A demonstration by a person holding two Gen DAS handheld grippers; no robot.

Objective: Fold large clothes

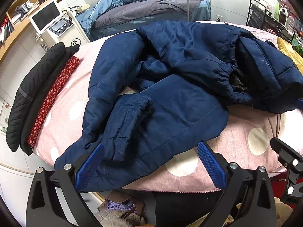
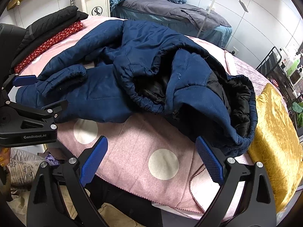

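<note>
Both claws stand spread wide and hold nothing: the left gripper hangs over the near hem of the big navy padded jacket, its left pad touching or just above the cloth, and the right gripper waits over the bare pink cover with white dots, just beside the jacket's hood end. The jacket lies crumpled in the middle of this cover, with one elastic cuff resting on its body and the black lining showing at the opening. To my judgement the folding of this piece is not begun; it must first be spread flat. I count one navy jacket, two grippers, one folded black quilted garment with one folded red flowered cloth beside it at the far left edge, probably finished pieces, and one golden cushion at the right.
</note>
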